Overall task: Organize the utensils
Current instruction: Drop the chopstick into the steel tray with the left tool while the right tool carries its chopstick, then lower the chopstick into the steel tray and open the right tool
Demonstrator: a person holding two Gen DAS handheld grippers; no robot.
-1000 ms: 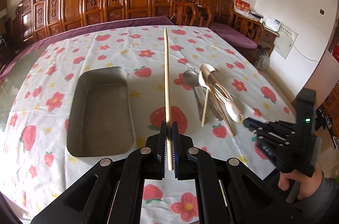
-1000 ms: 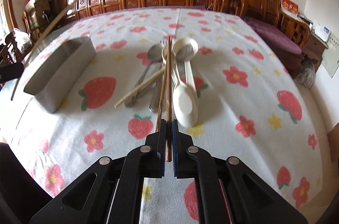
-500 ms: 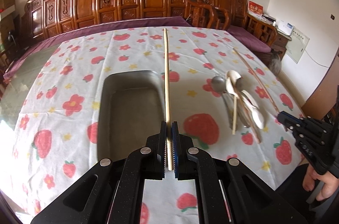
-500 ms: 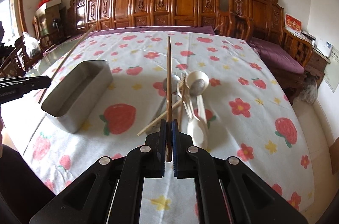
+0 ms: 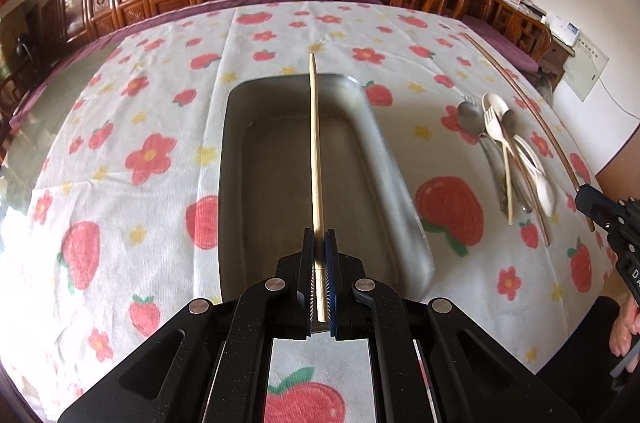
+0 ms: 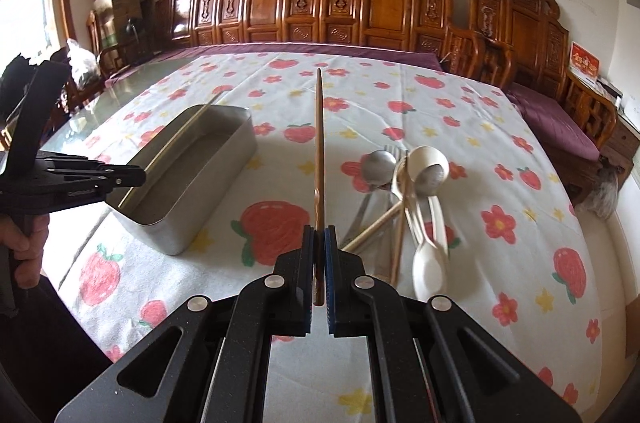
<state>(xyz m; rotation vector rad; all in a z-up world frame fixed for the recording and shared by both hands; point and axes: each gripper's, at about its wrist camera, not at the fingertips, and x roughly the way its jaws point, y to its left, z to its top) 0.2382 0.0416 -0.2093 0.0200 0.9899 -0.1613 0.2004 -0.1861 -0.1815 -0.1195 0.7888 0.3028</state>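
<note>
A pale chopstick [image 5: 315, 159] is being gripped by the left gripper [image 5: 319, 263] above the metal tin [image 5: 396, 183]. A dark chopstick [image 6: 319, 159] is being clamped by the right gripper [image 6: 319, 263], over the cloth [image 6: 460, 103] between tin and utensil pile [image 6: 412, 199].

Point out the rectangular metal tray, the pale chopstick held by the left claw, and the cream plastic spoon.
rectangular metal tray [image 6: 192, 219]: right wrist view, near outer wall.
pale wooden chopstick [image 5: 316, 151]: left wrist view, mid-shaft above the tray.
cream plastic spoon [image 6: 429, 267]: right wrist view, bowl nearest the camera.
</note>
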